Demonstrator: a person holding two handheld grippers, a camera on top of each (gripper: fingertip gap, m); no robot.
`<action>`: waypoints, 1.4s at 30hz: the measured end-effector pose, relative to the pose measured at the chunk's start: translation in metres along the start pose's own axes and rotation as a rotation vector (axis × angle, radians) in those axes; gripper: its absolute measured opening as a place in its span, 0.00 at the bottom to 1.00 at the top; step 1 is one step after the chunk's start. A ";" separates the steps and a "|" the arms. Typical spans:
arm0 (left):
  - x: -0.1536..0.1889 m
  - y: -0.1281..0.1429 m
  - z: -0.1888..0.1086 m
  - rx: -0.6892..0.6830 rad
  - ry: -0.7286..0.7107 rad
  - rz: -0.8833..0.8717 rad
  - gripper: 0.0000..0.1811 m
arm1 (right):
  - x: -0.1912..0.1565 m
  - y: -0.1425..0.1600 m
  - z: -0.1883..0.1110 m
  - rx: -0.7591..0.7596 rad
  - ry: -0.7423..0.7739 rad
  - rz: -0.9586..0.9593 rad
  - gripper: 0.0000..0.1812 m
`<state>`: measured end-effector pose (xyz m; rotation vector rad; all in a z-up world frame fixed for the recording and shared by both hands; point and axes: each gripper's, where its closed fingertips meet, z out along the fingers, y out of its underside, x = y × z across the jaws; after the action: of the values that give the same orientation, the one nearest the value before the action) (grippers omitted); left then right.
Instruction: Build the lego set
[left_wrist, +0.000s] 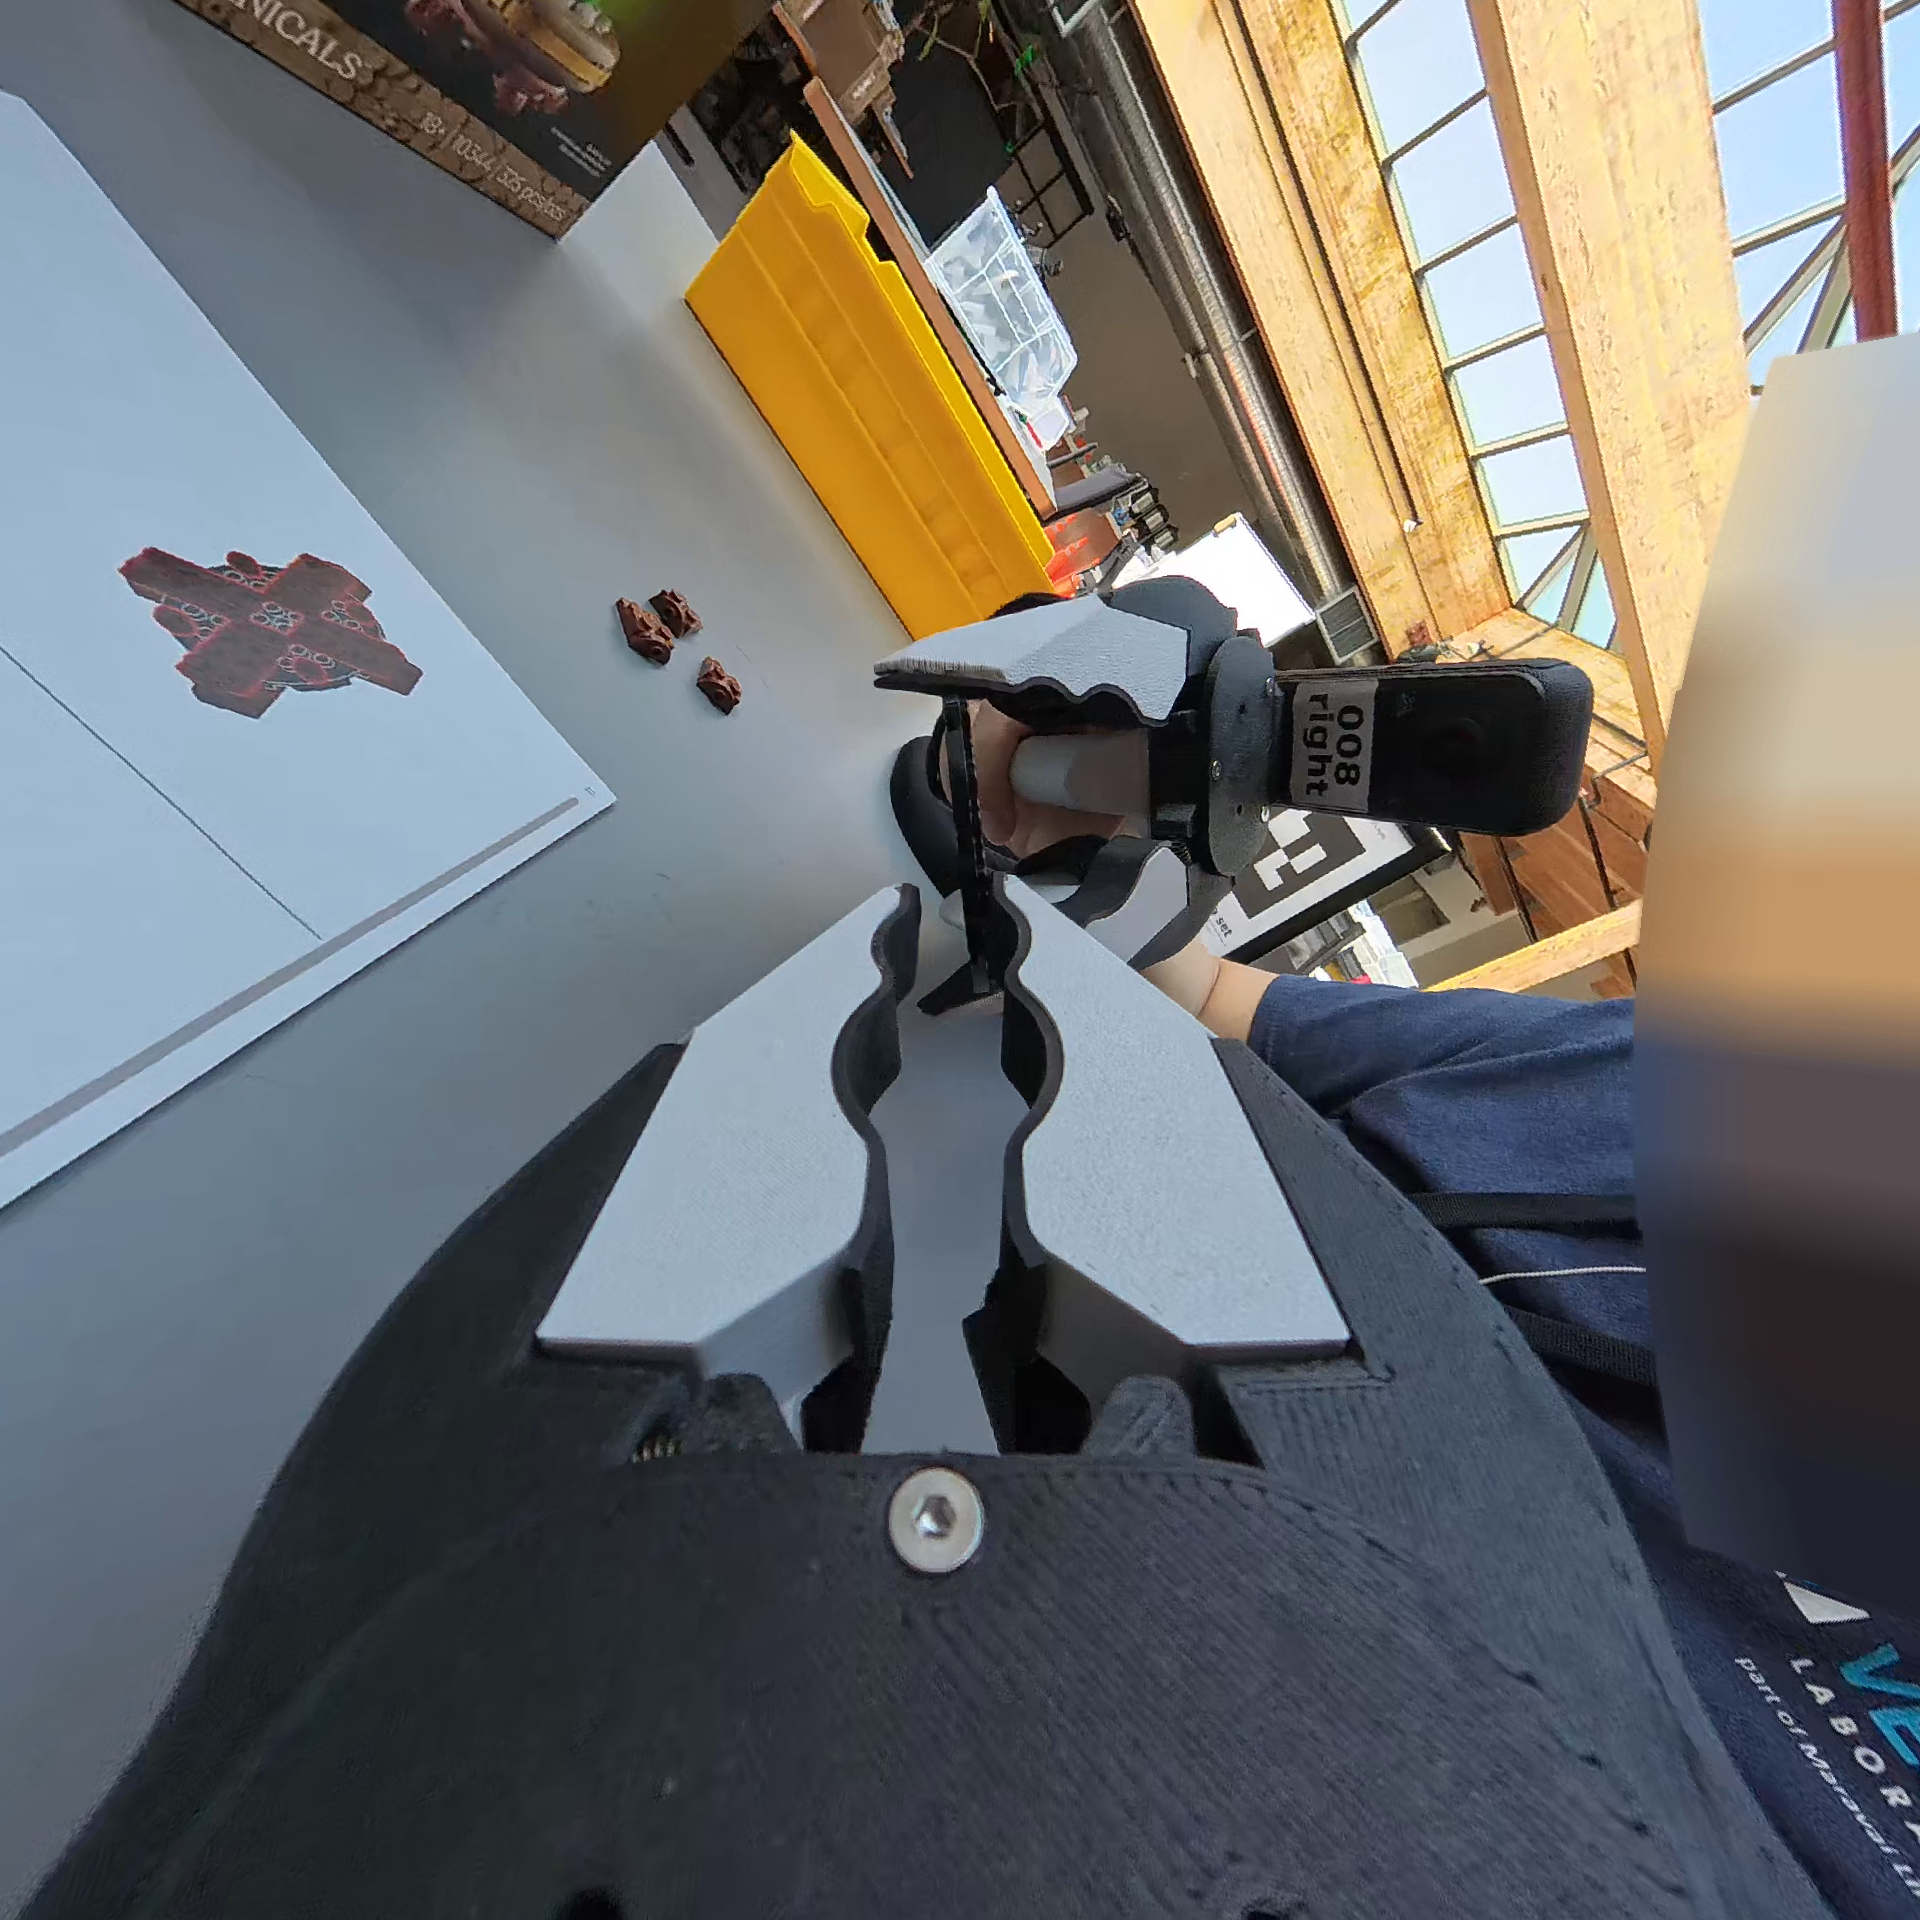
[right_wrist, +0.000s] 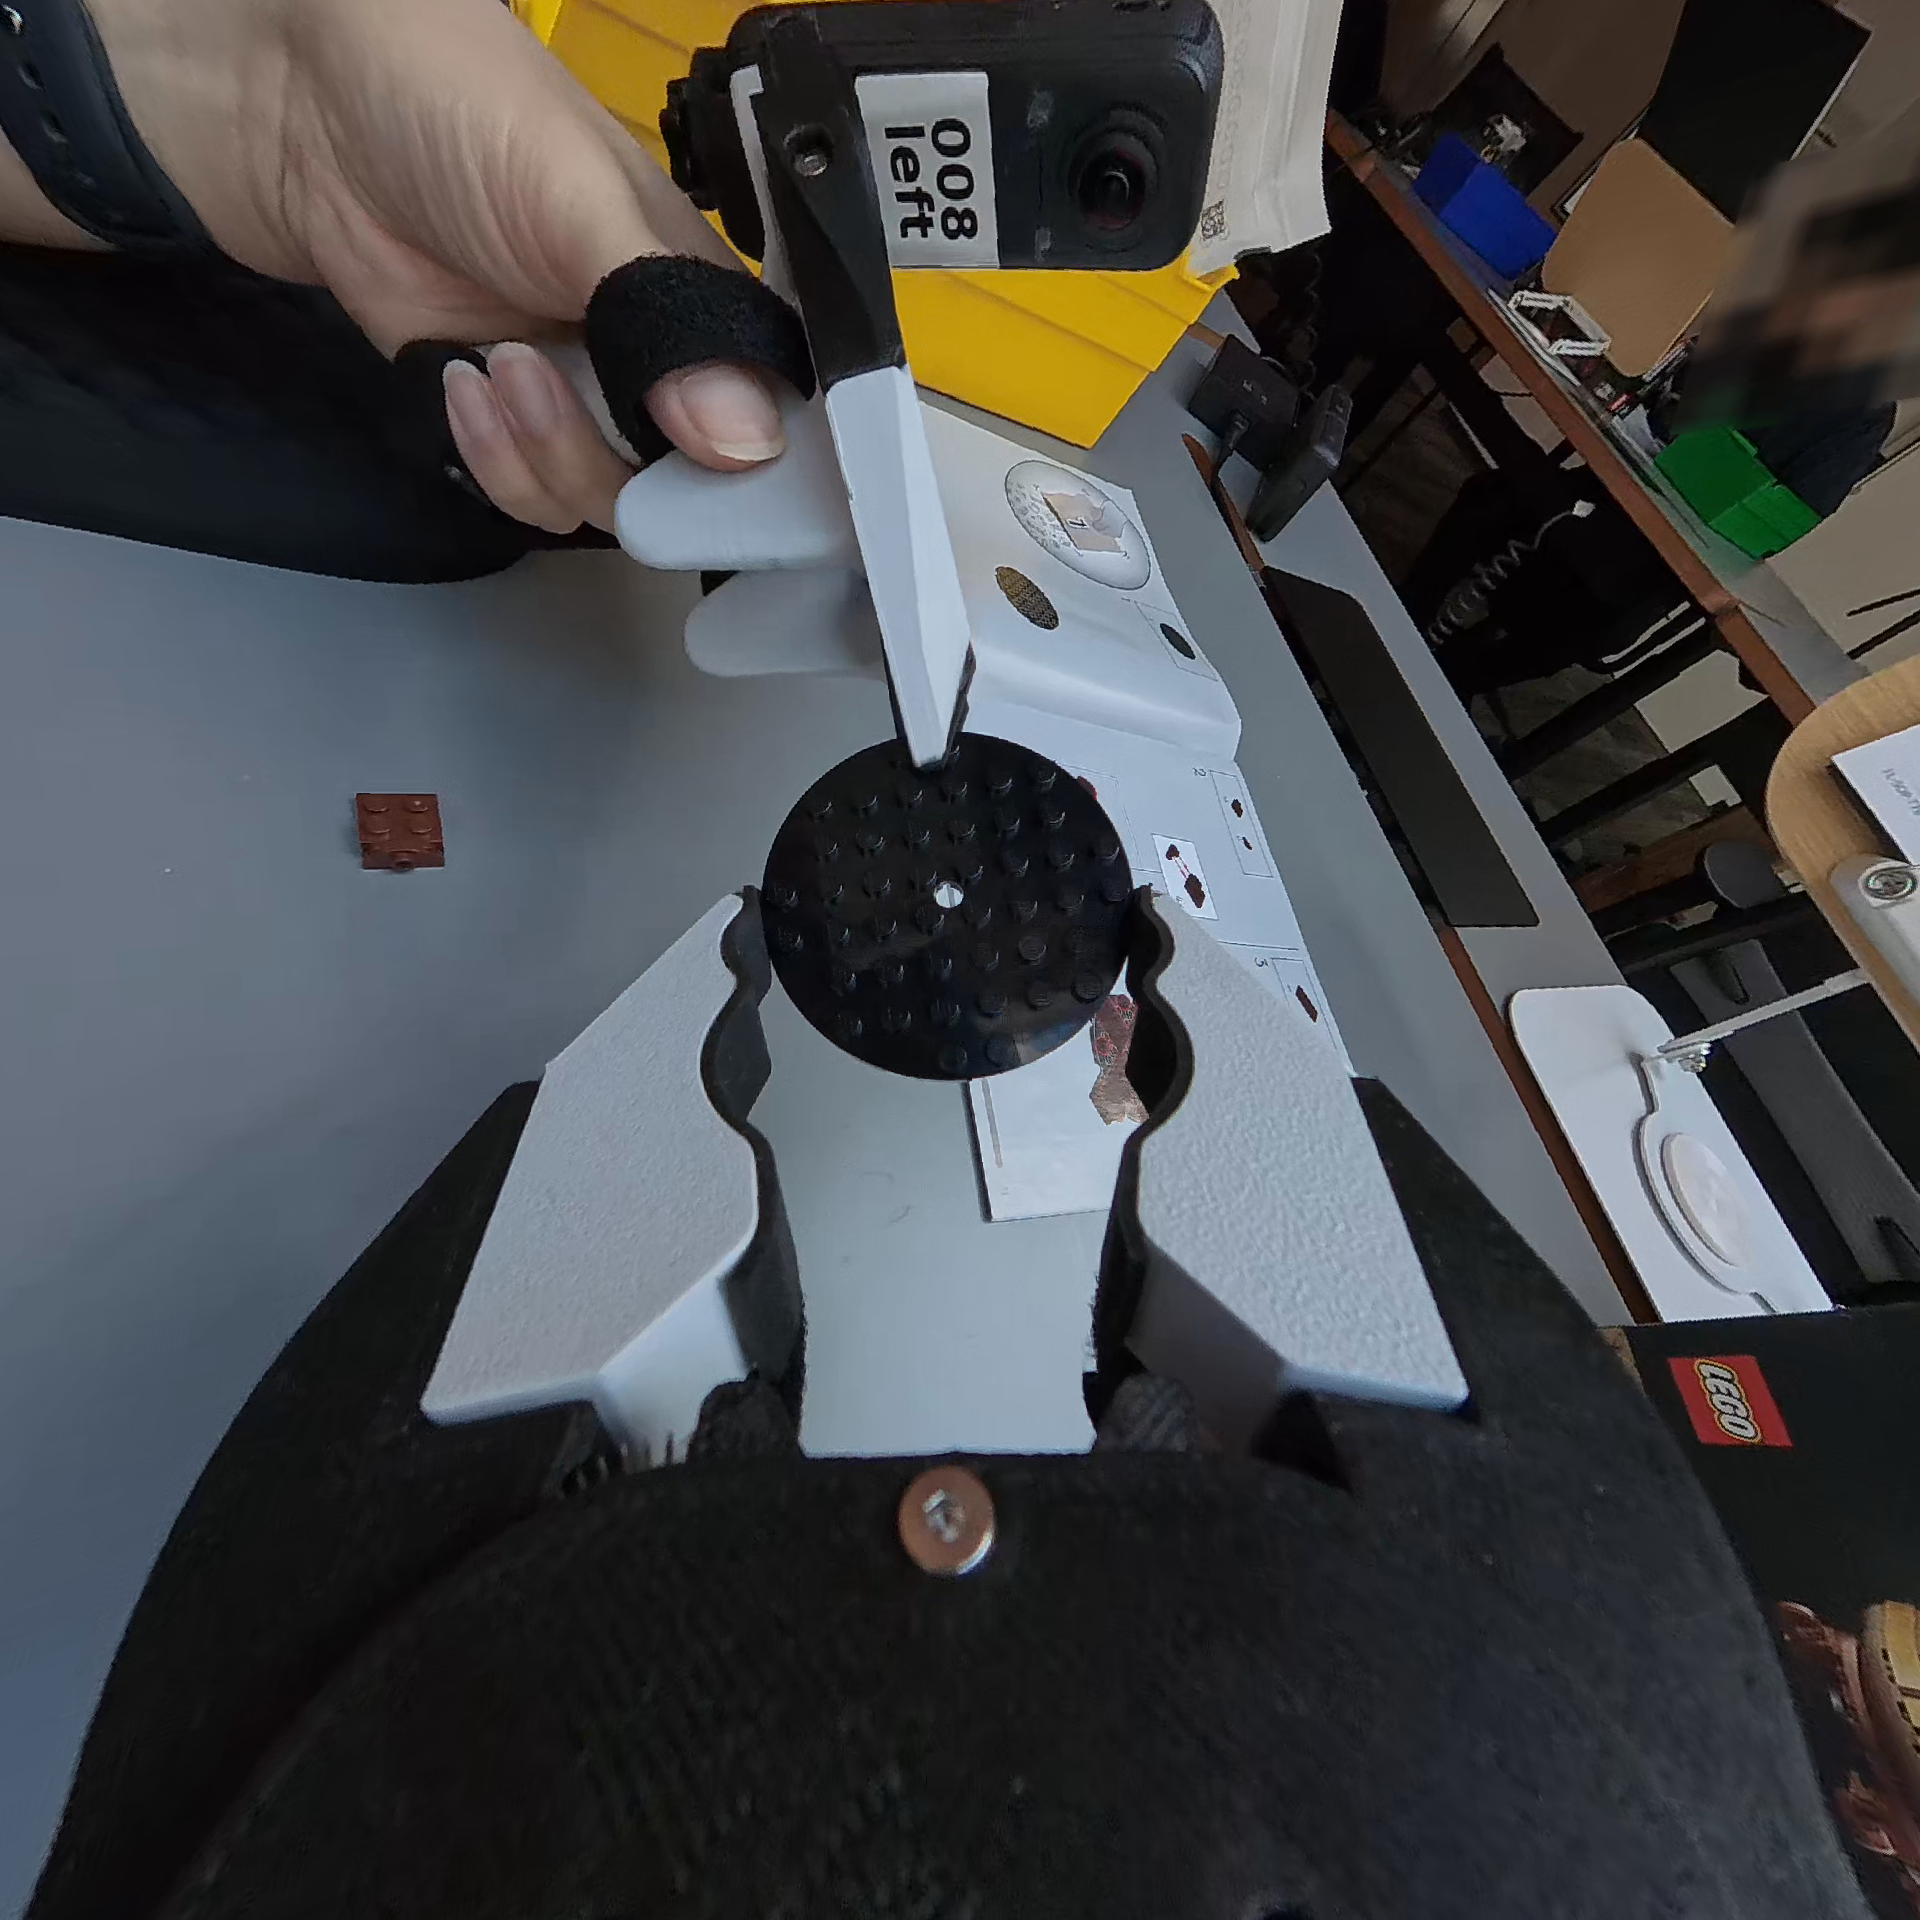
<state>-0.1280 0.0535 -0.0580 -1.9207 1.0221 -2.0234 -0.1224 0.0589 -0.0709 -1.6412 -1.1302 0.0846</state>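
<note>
A black round studded plate (right_wrist: 935, 966) is held upright in the air, its studs facing the right wrist camera. My right gripper (right_wrist: 945, 914) is shut on it across its width, one fingertip at each side. My left gripper (left_wrist: 958, 904) comes in from above and is narrowly open around the plate's rim (left_wrist: 968, 831), with a small gap on one side. One left finger (right_wrist: 904, 582) shows in the right wrist view; the other is hidden. Three small reddish-brown pieces (left_wrist: 675, 639) lie on the grey table. A brown square plate (right_wrist: 400, 829) lies apart to the left.
An open instruction booklet (left_wrist: 260, 779) lies on the table and also shows under the plate (right_wrist: 1101, 675). A yellow bin (left_wrist: 862, 416) stands at the table's far side. The set's box (right_wrist: 1818, 1558) is at the right edge. A person's sleeve (left_wrist: 1455, 1091) is close.
</note>
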 end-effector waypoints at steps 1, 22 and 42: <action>0.001 0.001 0.002 -0.001 0.018 -0.009 0.01 | 0.000 0.002 0.001 -0.010 0.000 -0.004 0.38; 0.000 0.013 0.013 -0.075 -0.100 0.070 0.01 | -0.012 0.017 0.008 -0.201 0.021 -0.211 0.46; 0.003 0.013 0.018 -0.046 -0.160 0.093 0.01 | -0.008 0.025 0.017 -0.231 0.034 -0.197 0.46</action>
<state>-0.1157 0.0352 -0.0643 -1.9813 1.1046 -1.7796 -0.1208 0.0665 -0.1008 -1.7156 -1.3075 -0.2072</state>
